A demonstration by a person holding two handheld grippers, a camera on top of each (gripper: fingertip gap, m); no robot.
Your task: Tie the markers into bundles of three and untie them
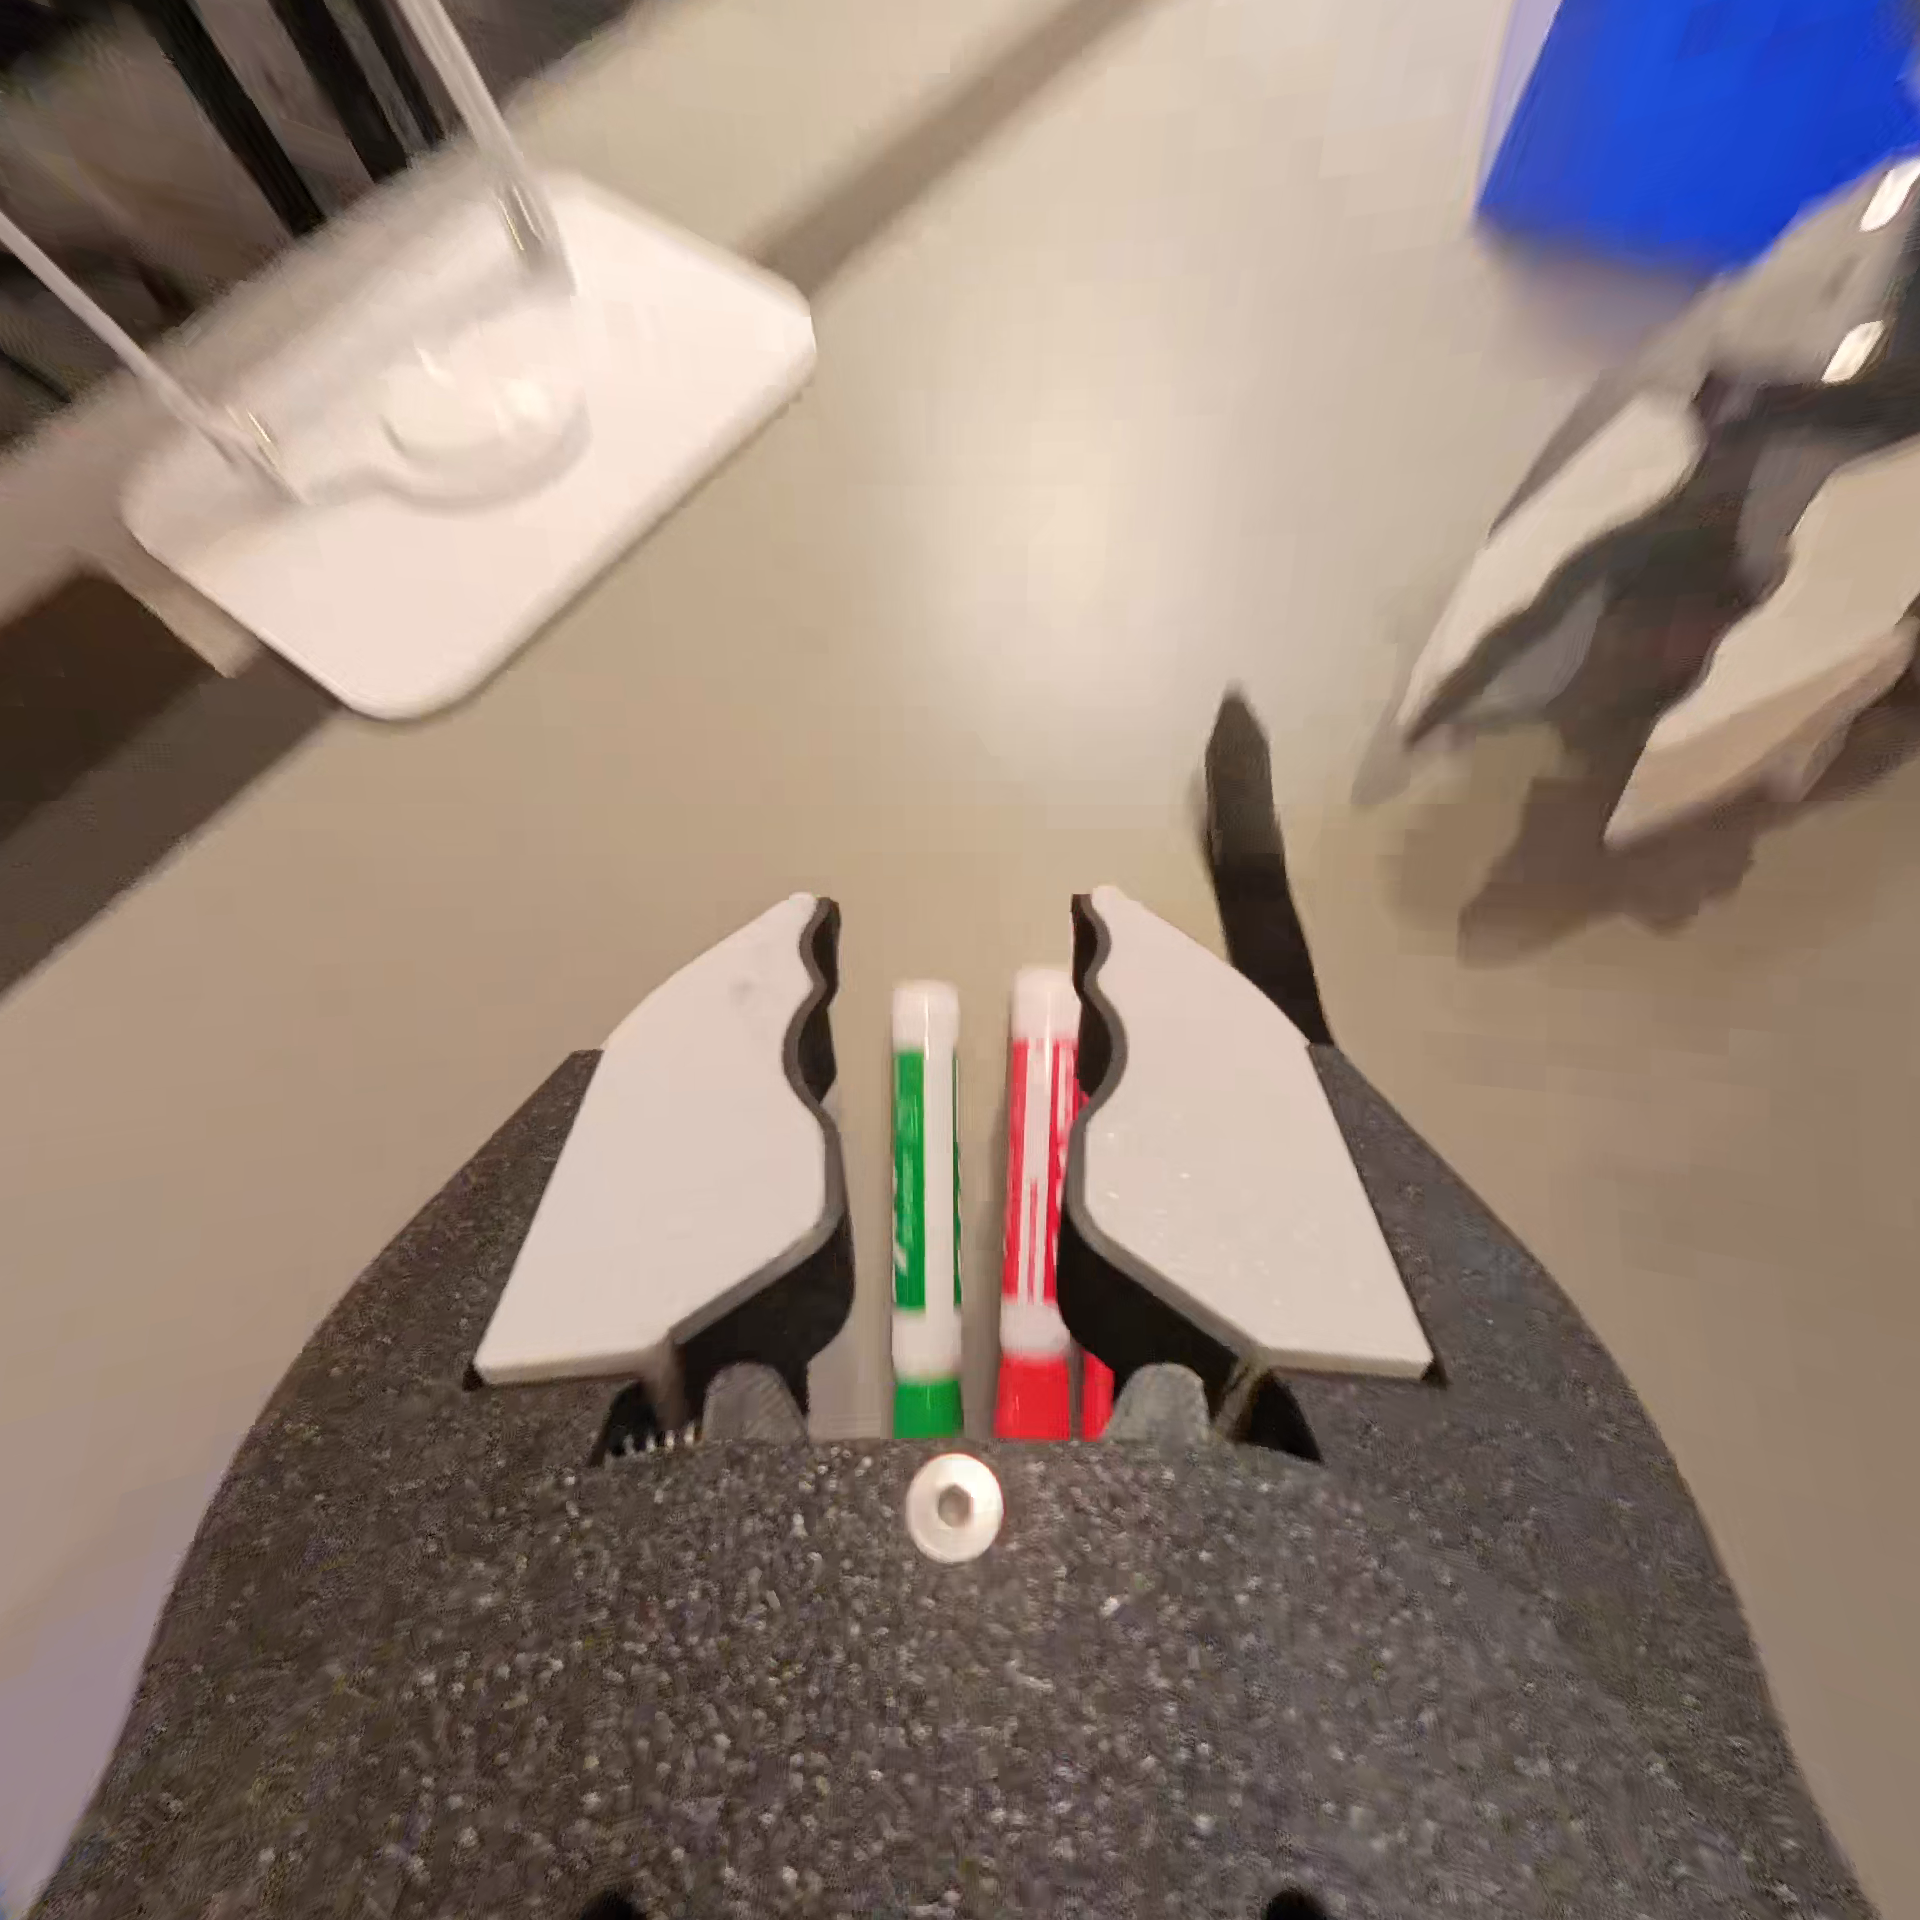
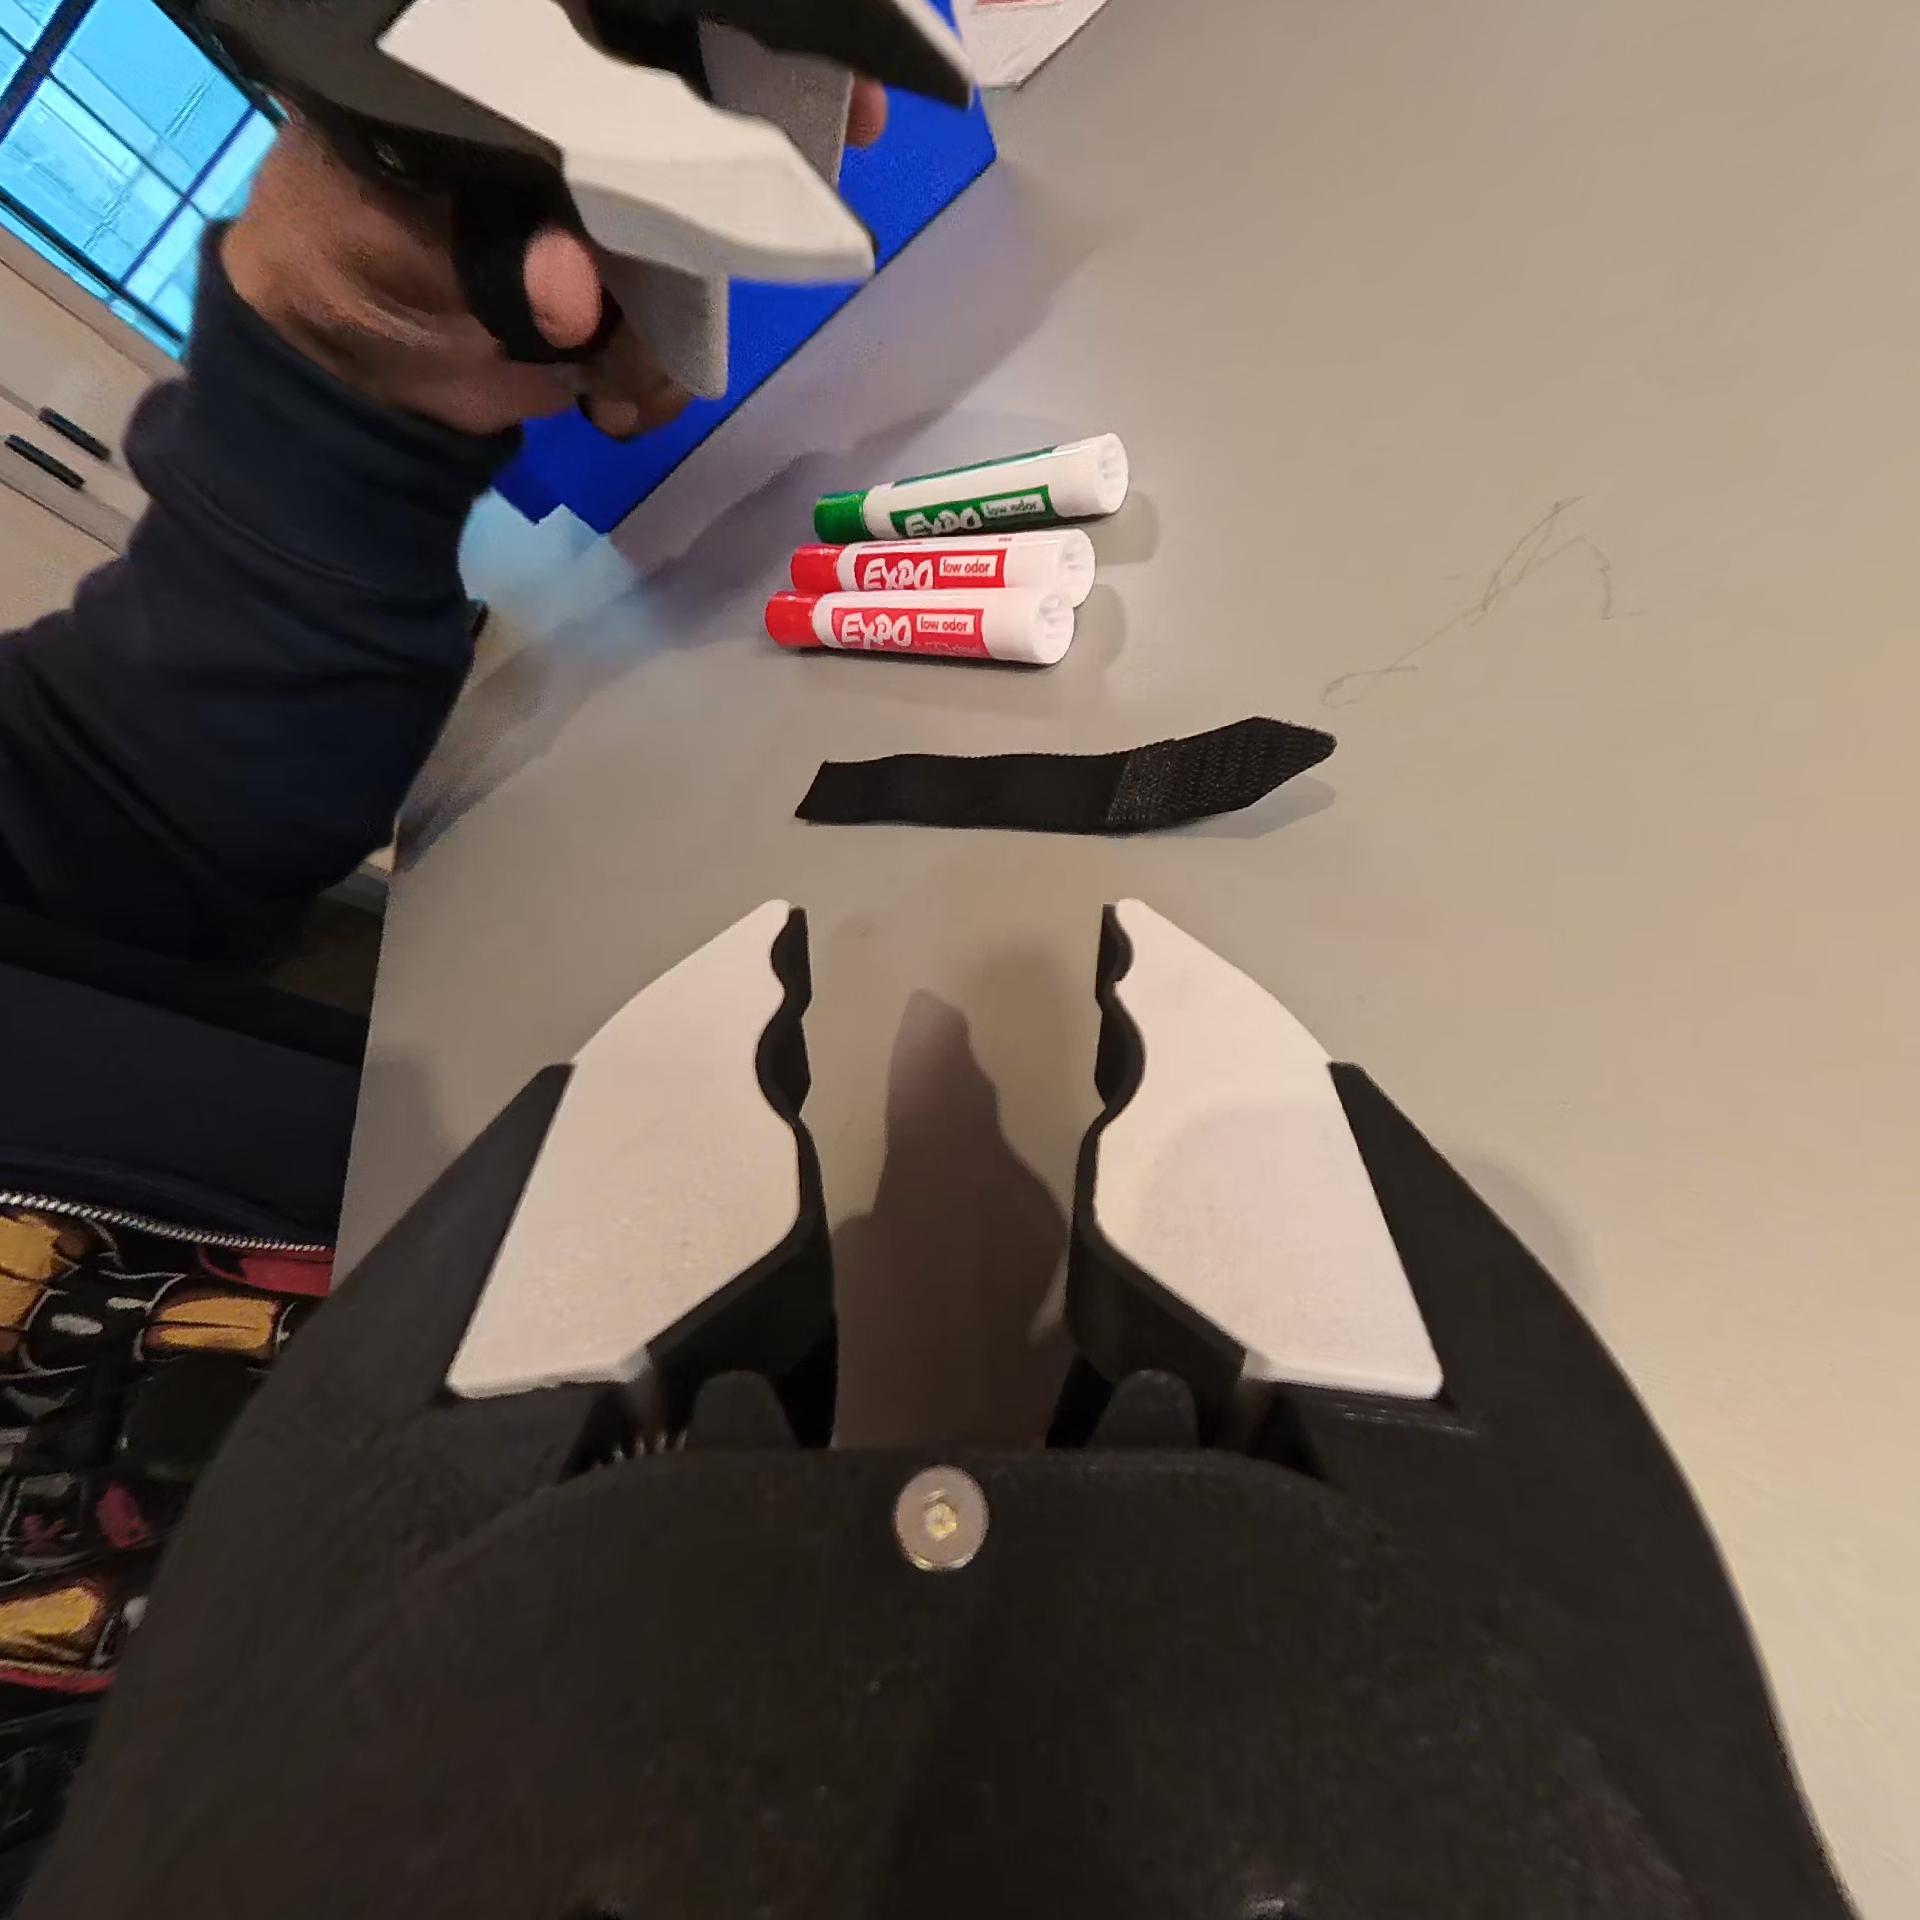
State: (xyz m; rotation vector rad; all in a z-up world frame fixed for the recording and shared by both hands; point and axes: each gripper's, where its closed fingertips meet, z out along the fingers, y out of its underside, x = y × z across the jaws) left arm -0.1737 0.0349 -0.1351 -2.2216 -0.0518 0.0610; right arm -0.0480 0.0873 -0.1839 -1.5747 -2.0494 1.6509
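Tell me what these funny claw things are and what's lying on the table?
They are grabbing tools, one held in each of a person's hands. Each has a little camera looking out along its two fingers, so each picture comes from one tool. The left gripper hangs open above the markers. The right gripper is open too and holds nothing. On the grey table lie a green marker and two red markers, side by side and loose. Next to them lies a black strap, stretched out flat, not wrapped around anything. A blue box sits farther back.
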